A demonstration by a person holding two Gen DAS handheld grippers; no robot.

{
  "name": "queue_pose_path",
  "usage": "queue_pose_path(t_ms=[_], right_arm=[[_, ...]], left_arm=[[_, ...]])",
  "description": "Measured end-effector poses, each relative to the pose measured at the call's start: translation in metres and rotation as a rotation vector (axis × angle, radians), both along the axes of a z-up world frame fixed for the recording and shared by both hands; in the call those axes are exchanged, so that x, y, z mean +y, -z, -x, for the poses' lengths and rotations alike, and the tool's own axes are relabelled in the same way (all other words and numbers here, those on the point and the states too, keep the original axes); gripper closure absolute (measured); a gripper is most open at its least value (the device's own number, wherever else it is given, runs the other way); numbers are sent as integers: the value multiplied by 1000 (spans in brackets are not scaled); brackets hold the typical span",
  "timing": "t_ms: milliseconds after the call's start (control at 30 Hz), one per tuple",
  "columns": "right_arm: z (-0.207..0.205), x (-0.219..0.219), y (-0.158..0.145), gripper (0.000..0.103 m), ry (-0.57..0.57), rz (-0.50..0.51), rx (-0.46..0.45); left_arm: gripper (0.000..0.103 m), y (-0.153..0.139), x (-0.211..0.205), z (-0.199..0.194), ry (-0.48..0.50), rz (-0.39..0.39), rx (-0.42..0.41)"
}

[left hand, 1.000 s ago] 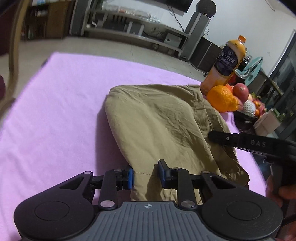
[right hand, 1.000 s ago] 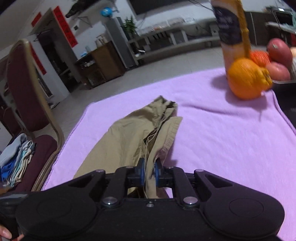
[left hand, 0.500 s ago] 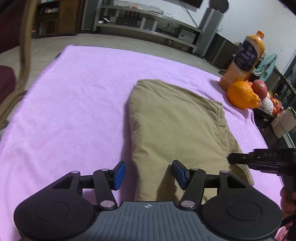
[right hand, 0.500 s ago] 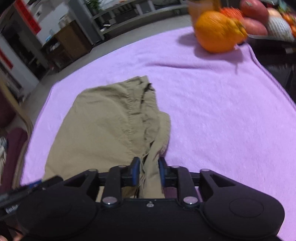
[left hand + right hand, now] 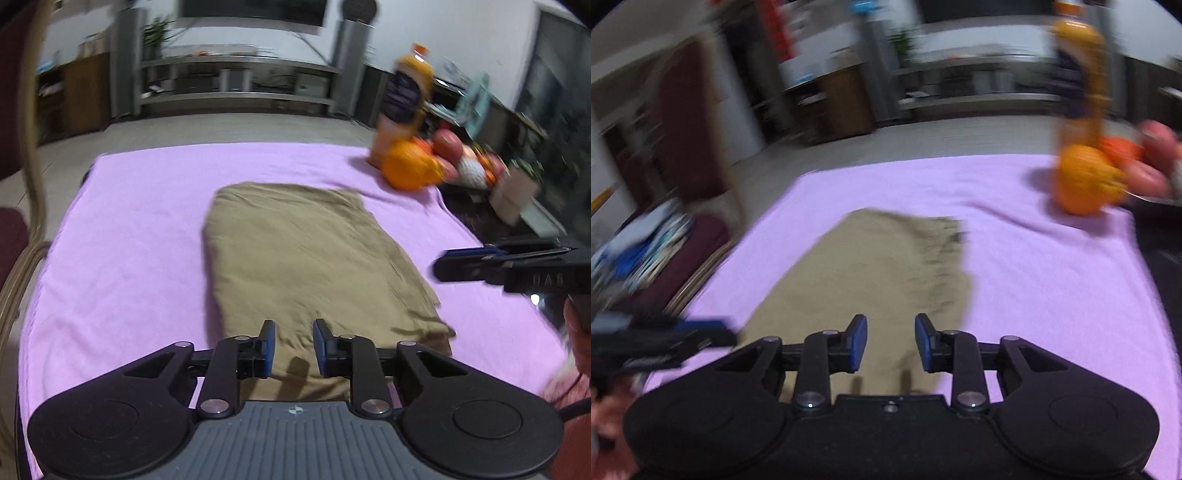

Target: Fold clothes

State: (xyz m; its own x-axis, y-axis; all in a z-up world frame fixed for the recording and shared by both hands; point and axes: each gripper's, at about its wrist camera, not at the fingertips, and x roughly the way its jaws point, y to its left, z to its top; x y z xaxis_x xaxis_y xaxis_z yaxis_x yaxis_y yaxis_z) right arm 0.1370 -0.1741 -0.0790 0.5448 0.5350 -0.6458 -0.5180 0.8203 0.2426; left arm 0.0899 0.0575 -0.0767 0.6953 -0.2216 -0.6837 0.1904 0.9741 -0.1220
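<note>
Khaki shorts (image 5: pixel 295 258) are laid folded mid-cloth on the purple tablecloth (image 5: pixel 129 221), nearer its front edge. Left gripper (image 5: pixel 293 347) and right gripper (image 5: pixel 890 343) are held apart, empty. Soft, limp fabric is best pinched at hem corners.

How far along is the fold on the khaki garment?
Done: the khaki garment lies flat, folded, on the purple cloth. In hand: nothing; the left tool and right tool are open above its near edge. Left: possibly another fold; blur hides details.

Folded khaki garment (image 5: pixel 306 258) lies flat on the purple cloth (image 5: pixel 129 240).
</note>
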Motion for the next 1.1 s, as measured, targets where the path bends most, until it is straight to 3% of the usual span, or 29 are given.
queue_pose_path(t_ms=[67, 133, 200, 300, 533, 633, 700, 767, 833, 900, 1000, 1033, 1067, 1100], right_arm=[[7, 19, 7, 81, -100, 58, -7], [9, 34, 18, 82, -153, 129, 12], [8, 45, 29, 82, -189, 204, 33], [12, 59, 46, 83, -222, 343, 28], [19, 47, 47, 81, -189, 399, 68], [21, 34, 36, 81, -184, 343, 81], [15, 16, 18, 81, -156, 192, 67], [7, -6, 0, 75, -88, 29, 36], [-4, -22, -10, 74, 10, -70, 14], [-15, -31, -12, 74, 109, -123, 7], [-33, -34, -10, 74, 217, -160, 5], [-40, -30, -7, 80, 236, -152, 9], [-47, -25, -2, 95, 244, -138, 24], [-55, -20, 4, 99, 248, -124, 47]], left_arm=[[86, 14, -3, -6, -8, -62, 50], [89, 38, -4, -17, -36, -147, 156], [89, 46, -7, -18, -26, -189, 151], [89, 47, -7, -18, -23, -195, 151], [89, 46, -6, -18, -21, -187, 155], [89, 36, 5, -20, -20, -122, 176], [88, 20, 22, -17, -23, 24, 168], [83, 3, 33, -12, -25, 95, 100], [80, -7, 39, -11, -52, 113, 41], [80, -5, 41, -19, -78, 123, 41], [82, 3, 32, -40, -97, 70, 55], [85, 5, 30, -46, -94, 62, 54], [85, 7, 27, -52, -89, 54, 52], [85, 9, 24, -58, -85, 47, 51]])
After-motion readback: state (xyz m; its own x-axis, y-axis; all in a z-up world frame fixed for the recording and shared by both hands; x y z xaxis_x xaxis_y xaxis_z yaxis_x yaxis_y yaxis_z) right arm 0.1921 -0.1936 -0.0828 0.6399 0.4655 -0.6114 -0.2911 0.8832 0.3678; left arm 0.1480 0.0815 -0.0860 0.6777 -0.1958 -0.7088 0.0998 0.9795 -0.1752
